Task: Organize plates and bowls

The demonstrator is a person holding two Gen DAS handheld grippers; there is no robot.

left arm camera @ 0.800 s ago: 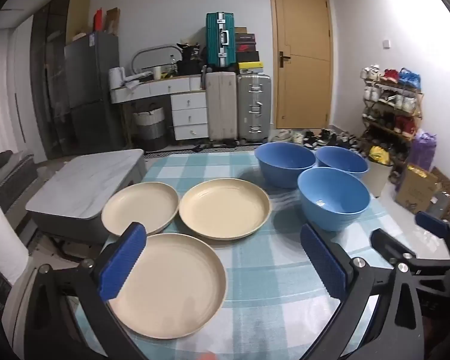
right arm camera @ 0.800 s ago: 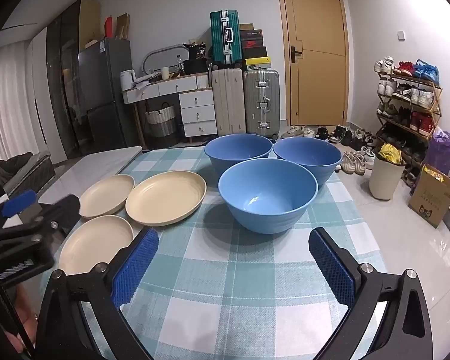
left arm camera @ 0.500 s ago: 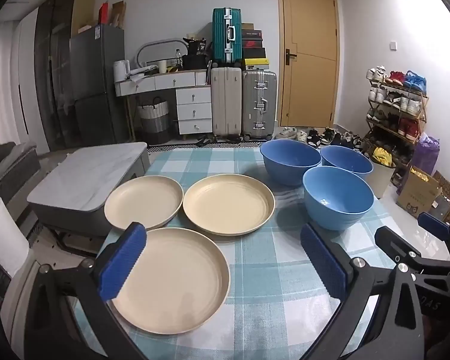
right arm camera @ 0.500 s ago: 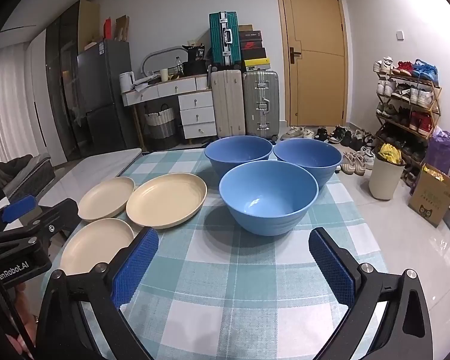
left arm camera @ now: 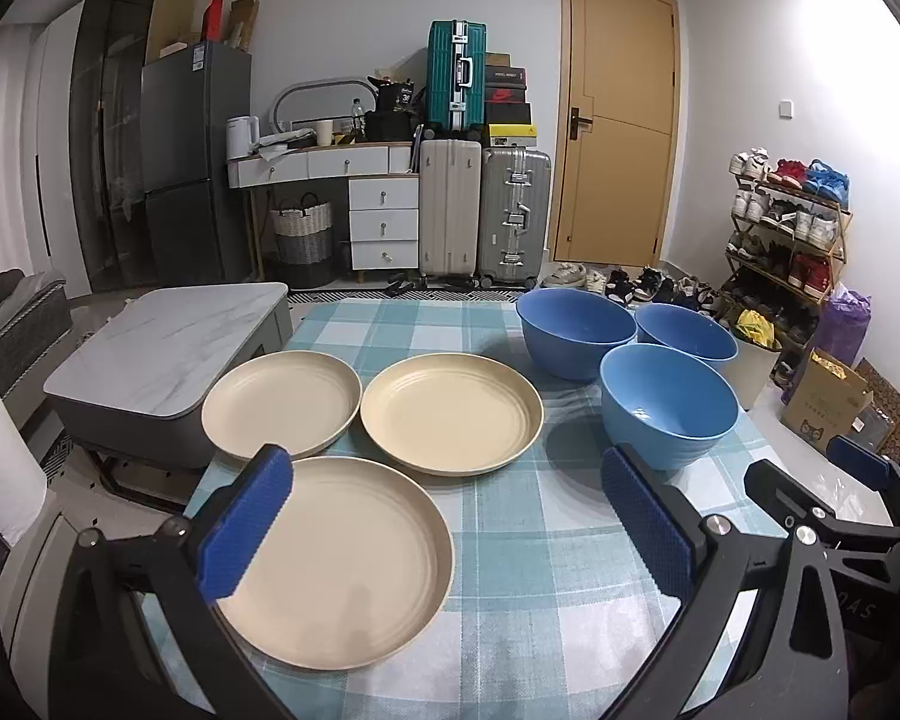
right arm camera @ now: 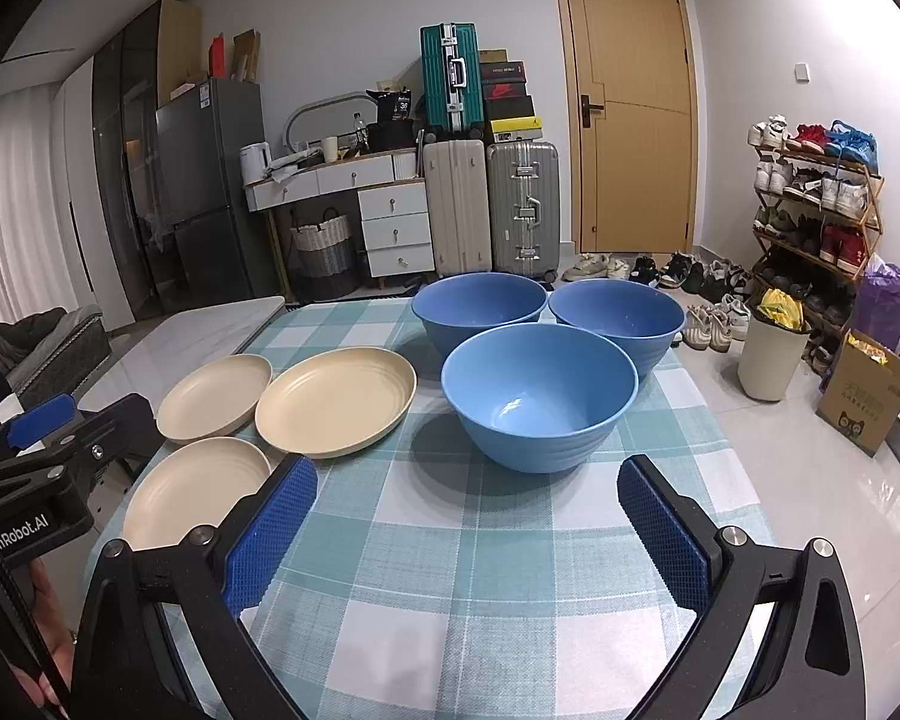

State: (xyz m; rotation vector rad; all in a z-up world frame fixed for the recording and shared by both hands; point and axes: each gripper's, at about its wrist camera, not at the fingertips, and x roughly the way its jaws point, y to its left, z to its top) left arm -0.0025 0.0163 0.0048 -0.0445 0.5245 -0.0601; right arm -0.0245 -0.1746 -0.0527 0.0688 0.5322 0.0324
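Three cream plates lie on the checked tablecloth [left arm camera: 510, 546]: a near plate [left arm camera: 342, 564], a far-left plate [left arm camera: 282, 402] and a middle plate [left arm camera: 450, 411]. Three blue bowls stand to their right: the nearest bowl [right arm camera: 540, 396], a back-left bowl [right arm camera: 480, 306] and a back-right bowl [right arm camera: 618, 315]. My left gripper [left arm camera: 447, 531] hangs open above the near plate's right side, nothing between its blue pads. My right gripper [right arm camera: 465, 531] is open in front of the nearest bowl, holding nothing. In the right wrist view the left gripper shows at the left edge.
A low grey marble-topped table [left arm camera: 168, 354] stands just left of the cloth. Behind are a fridge, drawers and suitcases [left arm camera: 486, 216]. Right of the table on the floor sit a white bin [right arm camera: 771, 360], a cardboard box [right arm camera: 864, 396] and a shoe rack [right arm camera: 816, 210].
Both views have shifted slightly: the left gripper has levelled and drifted a little toward the plates, and the bowls sit slightly nearer in the right view. Plates and bowls have not moved; both jaws stay wide.
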